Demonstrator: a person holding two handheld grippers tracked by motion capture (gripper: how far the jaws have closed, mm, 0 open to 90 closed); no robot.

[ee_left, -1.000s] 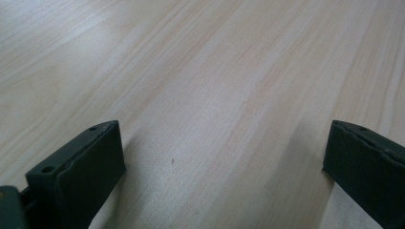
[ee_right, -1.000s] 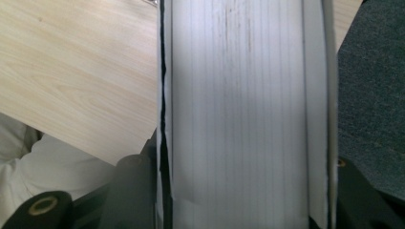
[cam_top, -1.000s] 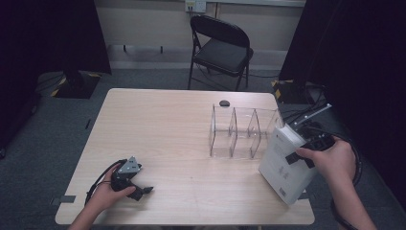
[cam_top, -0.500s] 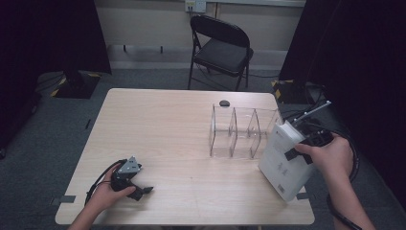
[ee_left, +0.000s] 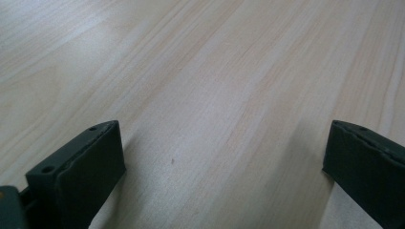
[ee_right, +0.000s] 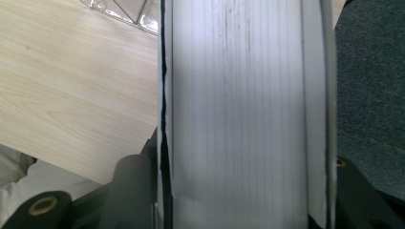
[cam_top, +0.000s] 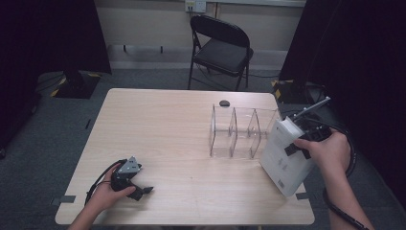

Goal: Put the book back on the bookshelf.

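**Right jaws clamped on the book, left just parked**

Your right gripper [cam_top: 306,143] has its jaws pinching the white book [cam_top: 286,158] across its thickness. In the right gripper view the page edges [ee_right: 243,105] run straight up between the two jaws, with a cover on each side pressed by a jaw. From the high view the book is tilted, its lower corner down near the bench's [cam_top: 167,129] right front edge and its top leaning toward the clear rack [cam_top: 239,132]. The book sits just beside the rack's right end, and I can't tell whether they touch. Your right hand [cam_top: 325,151] is off the bench's right side, cable looping under it.

Your left gripper [cam_top: 131,184] is well apart from all that, near the front left corner. Its jaws are spread wide with nothing but bare wood between them, as the left gripper view [ee_left: 219,157] shows. Your left hand [cam_top: 107,194] rests there with it low on the bench.

Further out: the rack has three slots, standing right of centre. A small dark thing [cam_top: 224,103] lies just behind it. A folding chair [cam_top: 222,48] stands past the far edge.
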